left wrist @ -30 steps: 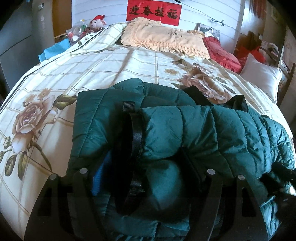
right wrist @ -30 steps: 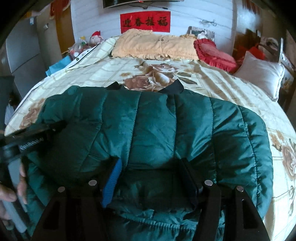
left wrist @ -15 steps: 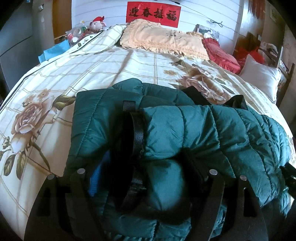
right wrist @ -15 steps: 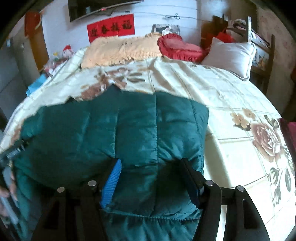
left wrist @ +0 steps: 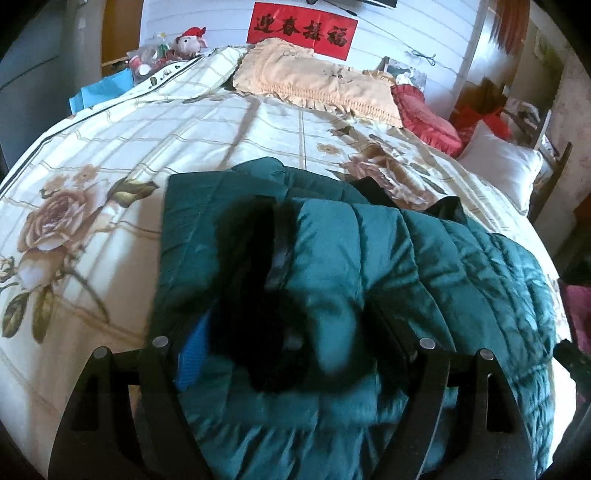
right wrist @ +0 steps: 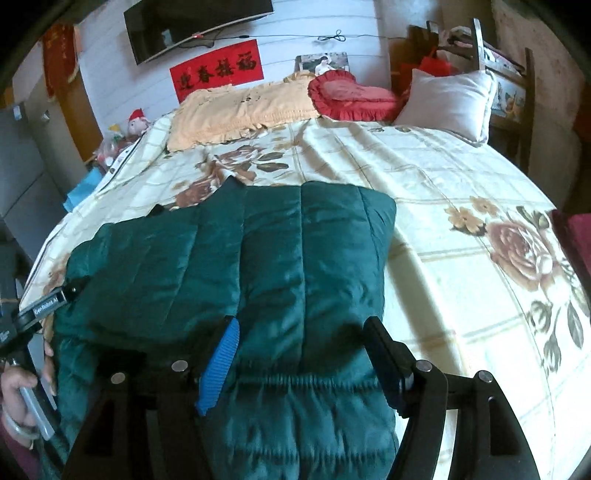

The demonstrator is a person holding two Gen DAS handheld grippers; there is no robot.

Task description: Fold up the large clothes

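The puffy green coat (right wrist: 258, 266) lies on the bed (right wrist: 443, 184) under both claws, the left claw (left wrist: 291, 354) wide and the right claw (right wrist: 299, 354) opening over its hem, and it looks soft, light and slippery, best pinched at the stretchy hem.

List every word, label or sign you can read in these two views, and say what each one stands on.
"迎春接福": black characters on the red banner on the white wall behind the bed, also in the right wrist view.
"Gen Robot AI": white label on the left gripper, small, so partly a guess.
The framed picture by the pillows: no text legible.
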